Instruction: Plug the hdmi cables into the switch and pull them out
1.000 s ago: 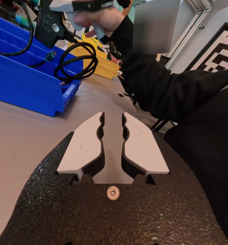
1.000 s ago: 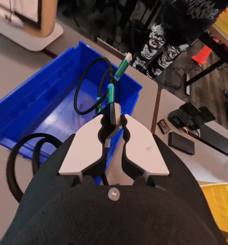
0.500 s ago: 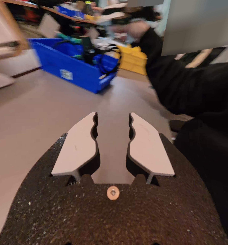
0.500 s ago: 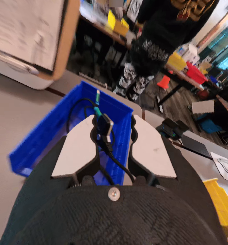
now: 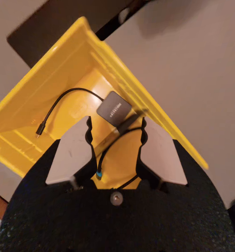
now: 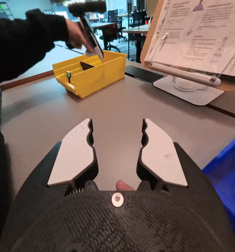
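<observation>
In the left wrist view I look down into a yellow bin (image 5: pixel 57 70). A grey switch (image 5: pixel 114 109) lies in it against the right wall, with a thin black pigtail ending in a small plug (image 5: pixel 39 130). A black hdmi cable with a teal plug (image 5: pixel 99 175) curls below it. My left gripper (image 5: pixel 115 118) is open and empty just above the switch. My right gripper (image 6: pixel 117 120) is open and empty over the bare table. The right wrist view shows the left gripper (image 6: pixel 99 54) dipping into the yellow bin (image 6: pixel 97 79), where a green plug (image 6: pixel 68 74) stands up.
A blue bin (image 6: pixel 230 170) sits at the right edge next to my right gripper. A document stand (image 6: pixel 189 90) with printed sheets stands at the back right. A person's black sleeve (image 6: pixel 25 45) reaches in from the left. Grey table (image 6: pixel 114 103) lies between gripper and yellow bin.
My right gripper opened, let go of the switch with its cables over the blue bin, and swung away. My left gripper swung to above the yellow bin and opened wider.
</observation>
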Demonstrator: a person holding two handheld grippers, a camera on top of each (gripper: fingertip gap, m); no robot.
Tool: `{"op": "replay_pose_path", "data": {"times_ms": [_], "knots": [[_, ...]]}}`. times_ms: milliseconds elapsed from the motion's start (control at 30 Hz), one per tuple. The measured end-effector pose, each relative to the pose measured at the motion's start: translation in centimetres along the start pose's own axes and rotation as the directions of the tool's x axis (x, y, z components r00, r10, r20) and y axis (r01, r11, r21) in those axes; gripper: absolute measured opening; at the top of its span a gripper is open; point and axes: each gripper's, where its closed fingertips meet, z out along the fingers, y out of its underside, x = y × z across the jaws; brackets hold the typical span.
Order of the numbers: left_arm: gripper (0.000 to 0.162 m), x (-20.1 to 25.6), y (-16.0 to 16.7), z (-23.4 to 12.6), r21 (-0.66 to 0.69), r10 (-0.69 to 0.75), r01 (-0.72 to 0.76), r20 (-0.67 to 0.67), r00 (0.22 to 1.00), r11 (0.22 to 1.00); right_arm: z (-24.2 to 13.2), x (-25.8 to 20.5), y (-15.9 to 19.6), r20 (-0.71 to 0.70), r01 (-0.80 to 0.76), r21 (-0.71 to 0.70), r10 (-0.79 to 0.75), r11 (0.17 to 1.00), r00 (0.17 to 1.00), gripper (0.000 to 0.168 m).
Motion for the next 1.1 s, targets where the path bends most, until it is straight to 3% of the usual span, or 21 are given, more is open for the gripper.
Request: {"op": "replay_pose_path", "data": {"times_ms": [133,267,367,433,467,533,667,800,967,1100], "knots": [[0.060,-2.0,-0.5,5.4,-0.225,-0.250,0.247,0.012,0.968,0.943,0.1,-0.4,2.0,0.013,-0.032,-0.022,0.032,0.999,0.999,0.068],[0.052,-3.5,0.0,8.3,-0.290,-0.330,0.349,0.116,0.937,0.891,0.0,-0.5,4.2,0.040,-0.009,-0.061,0.012,0.998,0.999,0.066],[0.035,-3.8,0.6,9.5,-0.302,-0.402,0.427,0.142,0.904,0.852,0.5,-0.7,5.1,0.089,-0.057,-0.061,0.062,0.996,0.994,0.065],[0.023,-4.3,0.6,9.7,-0.274,-0.382,0.413,0.161,0.910,0.868,0.9,-0.5,5.1,0.102,-0.076,-0.045,0.080,0.996,0.992,0.065],[0.009,-4.0,0.5,9.8,-0.266,-0.346,0.373,0.143,0.927,0.889,1.1,-0.5,5.2,0.108,-0.078,-0.042,0.082,0.996,0.991,0.065],[0.006,-4.2,0.6,9.4,-0.262,-0.274,0.305,0.149,0.950,0.916,1.4,-0.6,5.3,0.116,-0.063,-0.048,0.068,0.997,0.991,0.065],[0.004,-4.0,-0.8,5.4,-0.123,-0.269,0.281,0.111,0.957,0.952,1.4,-1.7,5.3,0.130,-0.030,-0.038,0.035,0.999,0.991,0.065],[0.004,-1.1,-4.2,-2.2,0.225,-0.221,0.227,-0.052,0.974,0.947,1.7,-2.8,4.5,0.131,0.012,0.019,-0.015,1.000,0.991,0.063],[0.003,7.1,-7.0,-12.4,0.612,0.003,0.139,-0.224,0.975,0.778,5.2,-2.9,0.3,0.086,0.062,0.135,-0.074,0.989,0.993,0.063],[0.003,15.0,-7.4,-15.0,0.726,0.119,0.171,-0.329,0.937,0.666,9.3,-3.5,-5.4,0.028,0.140,0.283,-0.154,0.949,0.988,0.067]]}}
